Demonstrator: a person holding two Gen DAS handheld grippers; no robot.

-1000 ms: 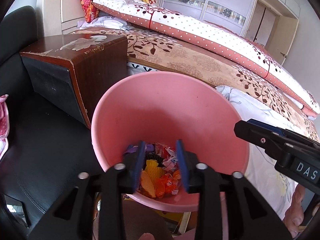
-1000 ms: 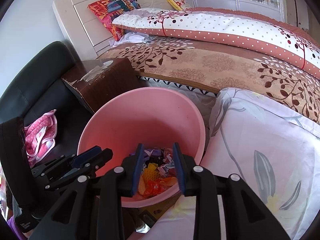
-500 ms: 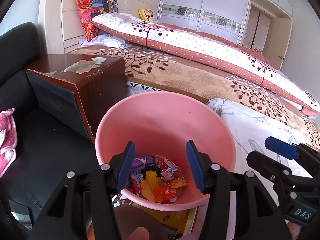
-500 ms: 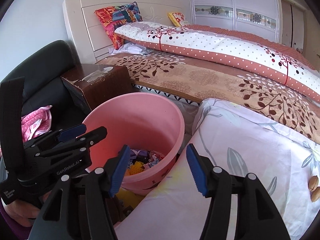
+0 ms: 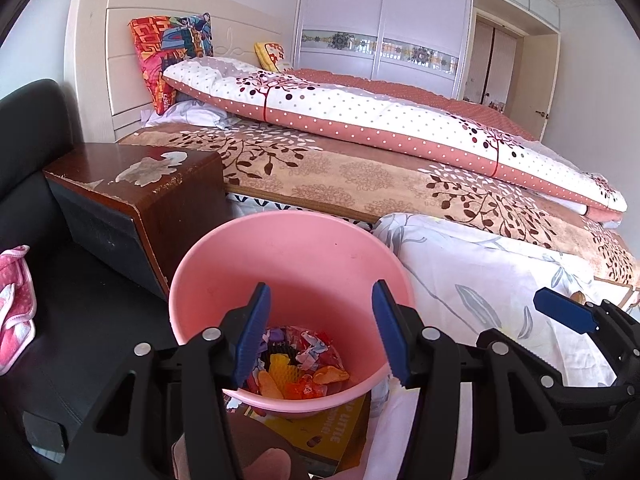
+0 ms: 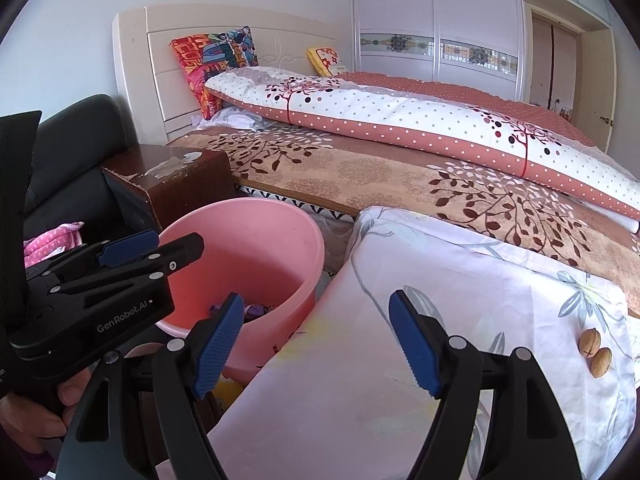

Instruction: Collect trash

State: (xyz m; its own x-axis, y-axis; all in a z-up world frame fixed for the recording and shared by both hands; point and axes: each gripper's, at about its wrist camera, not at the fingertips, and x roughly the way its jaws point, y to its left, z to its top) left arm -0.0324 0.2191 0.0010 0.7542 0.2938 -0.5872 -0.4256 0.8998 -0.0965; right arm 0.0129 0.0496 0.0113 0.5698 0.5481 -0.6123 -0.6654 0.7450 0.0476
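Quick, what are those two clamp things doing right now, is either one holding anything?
Left gripper: open, holding nothing, above the pink bucket.
Right gripper: jaws opening, nothing between them, over the flowered sheet.

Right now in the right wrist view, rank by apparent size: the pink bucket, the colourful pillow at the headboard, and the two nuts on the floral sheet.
1. Pink bucket, partly hidden and nearest the camera, so it looks bigger.
2. Colourful pillow, farther off, so its true size against the bucket is unsure.
3. Two nuts, alike in size.
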